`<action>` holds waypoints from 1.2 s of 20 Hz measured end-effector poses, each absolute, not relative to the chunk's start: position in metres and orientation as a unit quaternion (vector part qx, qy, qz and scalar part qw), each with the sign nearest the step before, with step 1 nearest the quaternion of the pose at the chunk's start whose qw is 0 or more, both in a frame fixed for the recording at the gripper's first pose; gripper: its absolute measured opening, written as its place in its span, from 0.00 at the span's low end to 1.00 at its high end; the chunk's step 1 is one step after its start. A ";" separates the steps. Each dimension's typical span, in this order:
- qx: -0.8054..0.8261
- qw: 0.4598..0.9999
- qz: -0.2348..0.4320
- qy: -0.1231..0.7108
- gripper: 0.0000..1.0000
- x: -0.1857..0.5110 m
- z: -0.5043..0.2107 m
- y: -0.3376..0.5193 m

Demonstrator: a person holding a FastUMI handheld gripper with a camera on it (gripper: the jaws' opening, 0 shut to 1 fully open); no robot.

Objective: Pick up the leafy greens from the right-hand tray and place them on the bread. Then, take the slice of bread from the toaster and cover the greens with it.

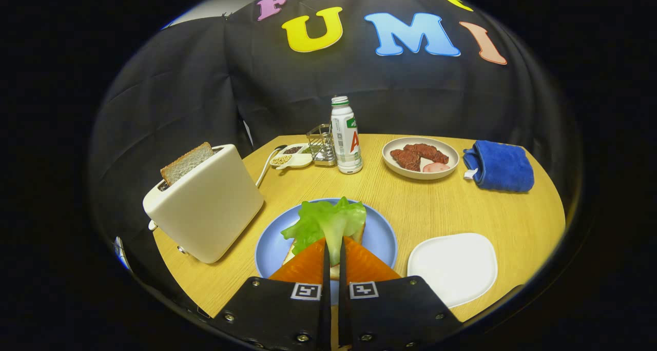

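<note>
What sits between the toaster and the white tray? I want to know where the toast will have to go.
In the gripper view, the blue plate lies between toaster and white tray, holding bread and lettuce pinched by the gripper.

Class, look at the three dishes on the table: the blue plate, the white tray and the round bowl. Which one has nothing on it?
The white tray, beside the gripper. The blue plate carries bread and leafy greens, pinched between the nearly closed fingers; the round bowl beyond holds meat.

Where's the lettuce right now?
The leafy greens are pinched between the shut gripper's fingers, over the bread on the blue plate, beside the toaster.
</note>
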State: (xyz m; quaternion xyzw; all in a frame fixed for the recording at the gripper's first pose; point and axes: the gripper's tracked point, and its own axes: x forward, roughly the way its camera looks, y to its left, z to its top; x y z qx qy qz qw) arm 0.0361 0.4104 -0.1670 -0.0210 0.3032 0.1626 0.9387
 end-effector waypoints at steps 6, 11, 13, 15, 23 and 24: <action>0.012 0.929 0.184 0.320 0.06 0.023 -0.170 0.422; 0.016 0.927 0.176 0.331 0.06 0.025 -0.172 0.413; 0.036 0.921 0.173 0.346 0.06 0.023 -0.178 0.409; 0.093 0.907 0.183 0.368 0.06 0.017 -0.179 0.415; 0.025 0.918 0.175 0.355 0.11 0.017 -0.183 0.403; 0.010 0.923 0.173 0.343 0.15 0.017 -0.178 0.402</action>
